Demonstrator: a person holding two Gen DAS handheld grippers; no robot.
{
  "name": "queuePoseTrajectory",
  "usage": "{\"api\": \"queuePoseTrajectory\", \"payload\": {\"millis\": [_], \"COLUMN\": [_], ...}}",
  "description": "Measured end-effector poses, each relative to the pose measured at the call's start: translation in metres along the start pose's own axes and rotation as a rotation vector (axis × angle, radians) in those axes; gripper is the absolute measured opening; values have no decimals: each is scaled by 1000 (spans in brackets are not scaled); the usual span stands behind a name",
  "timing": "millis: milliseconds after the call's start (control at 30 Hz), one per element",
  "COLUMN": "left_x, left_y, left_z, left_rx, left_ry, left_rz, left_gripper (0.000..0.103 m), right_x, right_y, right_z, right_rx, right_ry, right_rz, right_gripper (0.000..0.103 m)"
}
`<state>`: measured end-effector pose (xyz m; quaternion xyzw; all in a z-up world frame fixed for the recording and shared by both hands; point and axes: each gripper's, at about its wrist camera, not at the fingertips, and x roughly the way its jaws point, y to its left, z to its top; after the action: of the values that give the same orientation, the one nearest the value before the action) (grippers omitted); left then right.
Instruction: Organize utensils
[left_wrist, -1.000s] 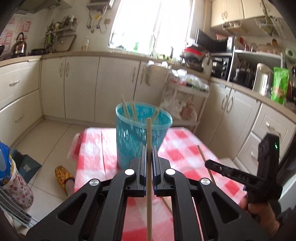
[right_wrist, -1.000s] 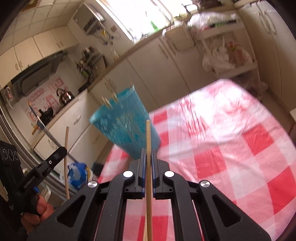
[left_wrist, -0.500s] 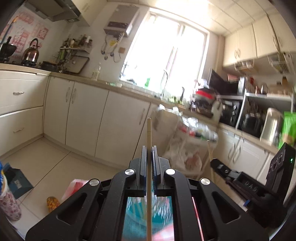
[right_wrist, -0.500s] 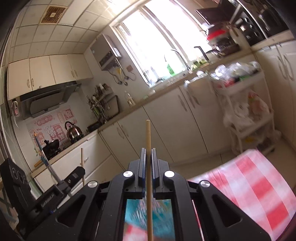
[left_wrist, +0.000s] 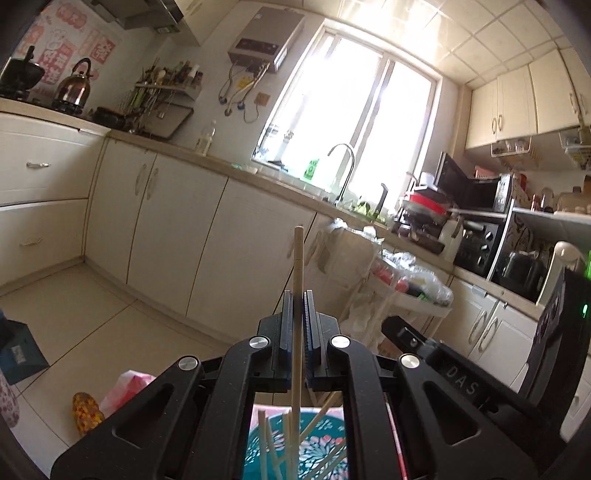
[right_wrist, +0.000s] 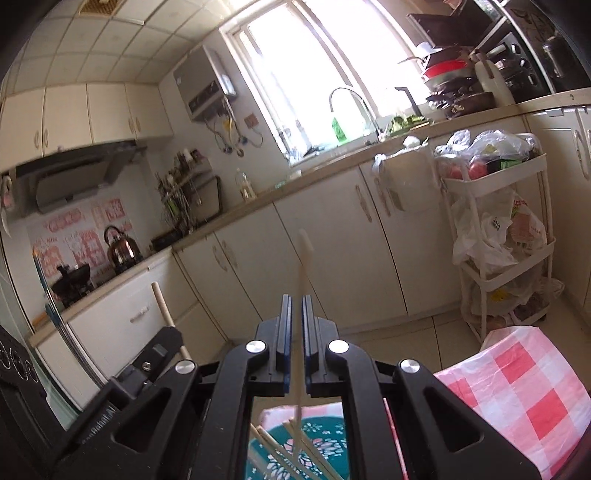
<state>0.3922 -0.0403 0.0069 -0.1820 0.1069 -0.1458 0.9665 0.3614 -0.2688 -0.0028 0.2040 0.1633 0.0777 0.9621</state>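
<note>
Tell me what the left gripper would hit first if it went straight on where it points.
For the left gripper, probably the white cabinet doors under the sink counter, some way off; nothing nearer shows, though depth is unclear.

A pale wooden chopstick (left_wrist: 297, 280) stands upright above the teal flower-patterned cup (left_wrist: 325, 448); a second chopstick (right_wrist: 302, 295) leans slightly; several more rest slanted inside.
</note>
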Motion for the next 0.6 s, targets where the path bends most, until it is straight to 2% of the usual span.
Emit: {"api": "queuePoseTrajectory", "payload": {"millis": [200,300,367,467,533,600], "left_x": [3,-8,-19,-43,-62,-85], "left_y": [4,8,10,12,13,14], "left_z": [-23,-30,-34,-40,-47,-59], "left_rx": [56,71,94,113,126,138], "left_ry": [84,111,129,138,144,161], "left_rz": [35,44,49,58,69,73], "left_gripper": [5,5,6,23,42,50], "right_x": [-1,-18,-37,-76,-102,-121], "right_y": [2,-4,-10,-22,-31,-40], "right_z": [-18,-24,-28,-39,-52,-71], "right_rx": [-40,-47,-46,-58,-69,-80], "right_ry": [96,105,100,84,94,128], "right_rz": [3,5,6,-10,-26,-46], "right_gripper": [6,7,11,18,19,20]}}
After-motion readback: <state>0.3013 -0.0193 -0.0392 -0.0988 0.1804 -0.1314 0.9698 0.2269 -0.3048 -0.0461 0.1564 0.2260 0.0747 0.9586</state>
